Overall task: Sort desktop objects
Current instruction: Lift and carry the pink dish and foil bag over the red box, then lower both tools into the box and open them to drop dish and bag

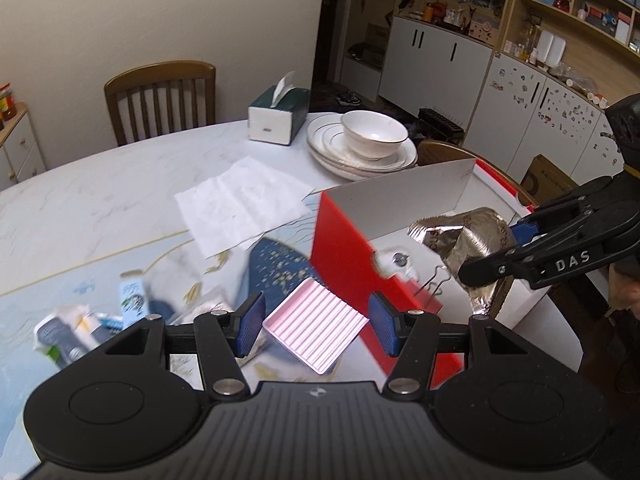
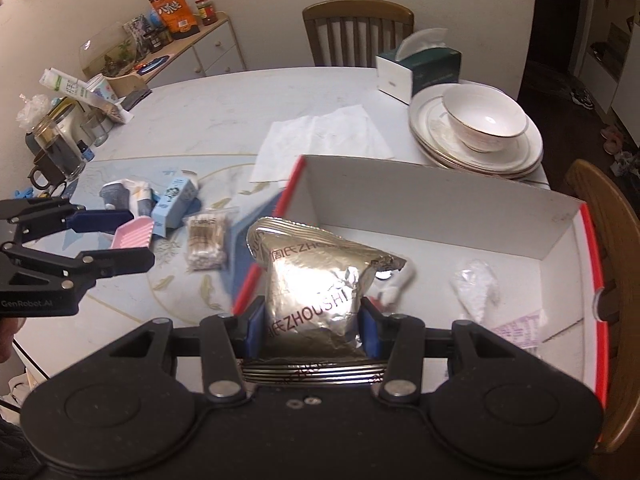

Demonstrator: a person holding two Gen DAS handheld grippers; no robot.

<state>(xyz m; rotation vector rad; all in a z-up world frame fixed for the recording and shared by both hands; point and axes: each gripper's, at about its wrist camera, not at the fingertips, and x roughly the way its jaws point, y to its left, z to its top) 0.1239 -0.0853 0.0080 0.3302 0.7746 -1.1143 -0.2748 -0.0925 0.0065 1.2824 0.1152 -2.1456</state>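
My right gripper (image 2: 312, 330) is shut on a silver foil snack bag (image 2: 316, 280) and holds it over the red box (image 2: 588, 240) with the white inside; the bag also shows in the left wrist view (image 1: 464, 240). My left gripper (image 1: 316, 326) is open above a pink ribbed tray (image 1: 316, 334) on the table, beside the red box wall (image 1: 340, 248). In the right wrist view the left gripper (image 2: 138, 236) hovers over the pink tray (image 2: 134, 234). A light blue carton (image 2: 176, 200), a cotton swab pack (image 2: 206, 242) and small packets (image 2: 120, 194) lie nearby.
The box holds a binder clip (image 1: 434, 284), a white plastic bag (image 2: 476, 284) and a small white item (image 2: 394, 280). A paper sheet (image 2: 320, 142), stacked plates with a bowl (image 2: 480, 128) and a tissue box (image 2: 420, 68) stand behind. Chairs surround the table. Jars crowd the left edge (image 2: 56, 148).
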